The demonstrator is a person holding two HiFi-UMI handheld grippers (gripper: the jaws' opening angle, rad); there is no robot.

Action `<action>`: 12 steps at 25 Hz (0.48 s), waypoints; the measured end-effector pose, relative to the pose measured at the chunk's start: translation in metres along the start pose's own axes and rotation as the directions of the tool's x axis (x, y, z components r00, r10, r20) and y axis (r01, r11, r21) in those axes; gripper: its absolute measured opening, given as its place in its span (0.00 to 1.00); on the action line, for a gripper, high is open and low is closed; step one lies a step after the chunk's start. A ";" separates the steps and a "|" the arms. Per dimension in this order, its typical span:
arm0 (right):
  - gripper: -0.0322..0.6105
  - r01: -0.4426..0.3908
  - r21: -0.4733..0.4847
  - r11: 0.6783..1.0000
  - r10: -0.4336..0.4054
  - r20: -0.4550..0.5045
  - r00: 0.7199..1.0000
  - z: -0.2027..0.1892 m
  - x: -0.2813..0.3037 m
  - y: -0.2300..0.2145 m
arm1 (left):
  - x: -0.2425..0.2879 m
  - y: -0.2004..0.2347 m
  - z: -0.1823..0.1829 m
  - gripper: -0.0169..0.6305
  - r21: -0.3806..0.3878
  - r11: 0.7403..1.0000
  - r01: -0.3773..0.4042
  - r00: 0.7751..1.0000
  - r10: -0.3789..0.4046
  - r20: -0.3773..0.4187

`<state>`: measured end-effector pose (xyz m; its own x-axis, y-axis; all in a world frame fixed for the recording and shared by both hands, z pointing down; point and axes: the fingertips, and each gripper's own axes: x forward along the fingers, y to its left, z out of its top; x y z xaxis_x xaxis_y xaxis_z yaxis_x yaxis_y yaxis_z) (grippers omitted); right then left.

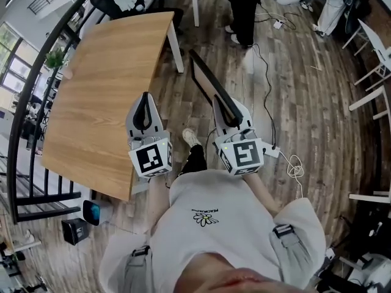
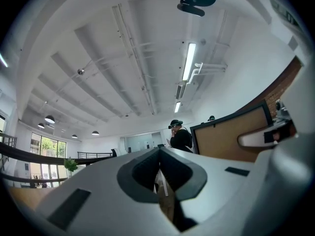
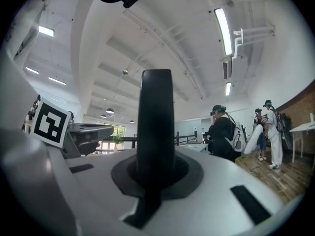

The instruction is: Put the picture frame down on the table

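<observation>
The picture frame (image 1: 208, 81), thin and black-edged, is held edge-on above the wooden floor, just right of the wooden table (image 1: 104, 96). My right gripper (image 1: 225, 107) is shut on its lower end. In the right gripper view the frame's black edge (image 3: 156, 117) rises straight up from between the jaws of the right gripper (image 3: 156, 163). My left gripper (image 1: 145, 99) hangs over the table's near right edge, jaws shut on nothing. In the left gripper view the left gripper (image 2: 159, 152) has its jaws together, and the frame's brown back (image 2: 229, 139) shows at the right.
A person in black (image 1: 243, 8) stands beyond the frame, and another in white (image 1: 333, 5) at the far right. Cables and a power strip (image 1: 272, 151) lie on the floor. A black railing (image 1: 24, 108) runs left of the table. A small box (image 1: 76, 229) sits below.
</observation>
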<state>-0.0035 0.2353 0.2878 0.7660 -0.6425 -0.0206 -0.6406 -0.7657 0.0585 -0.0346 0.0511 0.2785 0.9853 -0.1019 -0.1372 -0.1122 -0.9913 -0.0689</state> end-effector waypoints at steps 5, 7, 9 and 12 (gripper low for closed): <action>0.08 -0.014 -0.021 1.000 0.015 0.015 1.000 -0.006 0.050 -0.040 | 0.063 0.005 -0.012 0.05 0.014 0.999 -0.042 0.999 0.042 0.014; 0.08 0.008 0.019 1.000 -0.008 0.020 1.000 -0.015 0.077 -0.046 | 0.092 0.016 -0.016 0.05 0.075 0.997 -0.020 1.000 0.020 0.003; 0.08 -0.011 0.036 0.999 0.010 0.016 1.000 -0.021 0.119 -0.047 | 0.125 0.038 -0.021 0.05 0.121 0.992 -0.034 0.999 0.035 -0.007; 0.08 -0.091 0.009 0.996 0.090 0.024 0.996 -0.018 0.194 -0.044 | 0.169 0.085 -0.026 0.05 0.118 0.986 -0.115 0.993 0.117 -0.004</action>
<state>0.1742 0.1447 0.2997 0.7035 -0.7097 -0.0391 -0.7078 -0.7045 0.0513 0.1261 -0.0530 0.2752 0.9659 -0.2172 -0.1406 -0.2395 -0.9561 -0.1688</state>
